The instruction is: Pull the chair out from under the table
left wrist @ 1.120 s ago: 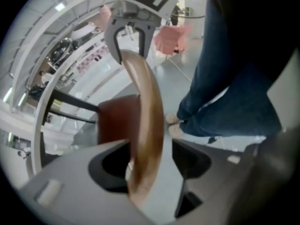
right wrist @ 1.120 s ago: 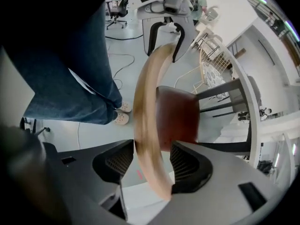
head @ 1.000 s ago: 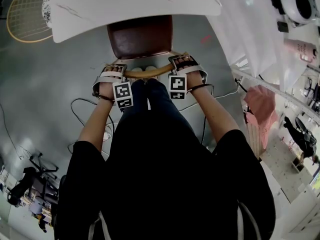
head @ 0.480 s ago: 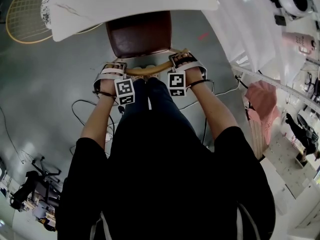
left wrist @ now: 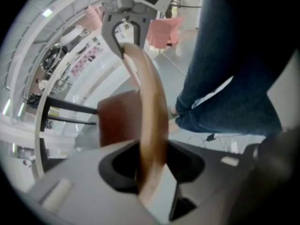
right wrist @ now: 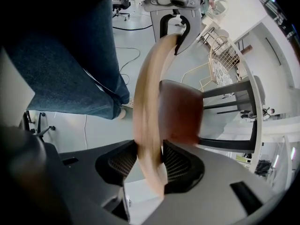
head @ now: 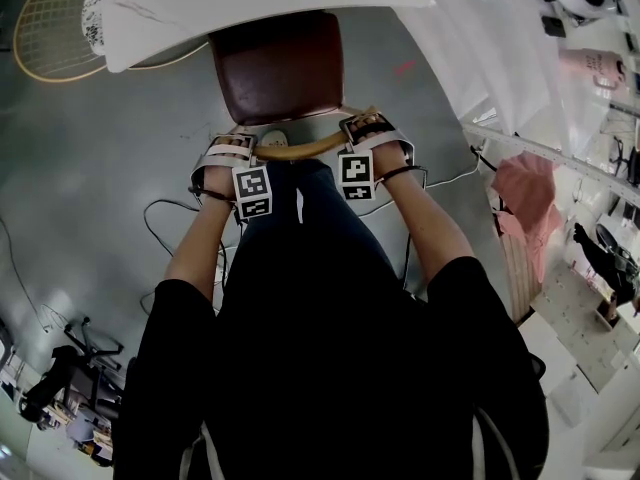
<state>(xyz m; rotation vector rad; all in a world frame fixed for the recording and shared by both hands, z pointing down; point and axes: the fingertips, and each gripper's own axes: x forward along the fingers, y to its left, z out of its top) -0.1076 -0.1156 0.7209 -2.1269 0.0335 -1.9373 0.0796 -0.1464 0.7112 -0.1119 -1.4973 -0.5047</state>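
The chair has a brown seat (head: 277,68), partly under the white table (head: 250,8), and a curved wooden backrest rail (head: 300,148). My left gripper (head: 228,148) is shut on the rail's left end and my right gripper (head: 368,126) on its right end. Both sets of jaws have just been closing with the rail between them. In the left gripper view the rail (left wrist: 152,125) runs up from between my left gripper's (left wrist: 151,168) pads. The right gripper view shows the rail (right wrist: 150,93) pinched in my right gripper (right wrist: 150,165), with the seat (right wrist: 180,111) beside it.
The person's legs (head: 300,228) stand right behind the chair. A cable (head: 165,218) loops on the grey floor at the left. A round wire frame (head: 55,28) lies at the far left. White shelving and a pink cloth (head: 525,183) are at the right.
The chair has slid a little toward the person, and more of the brown seat shows clear of the table edge. Both grippers came back with the rail.
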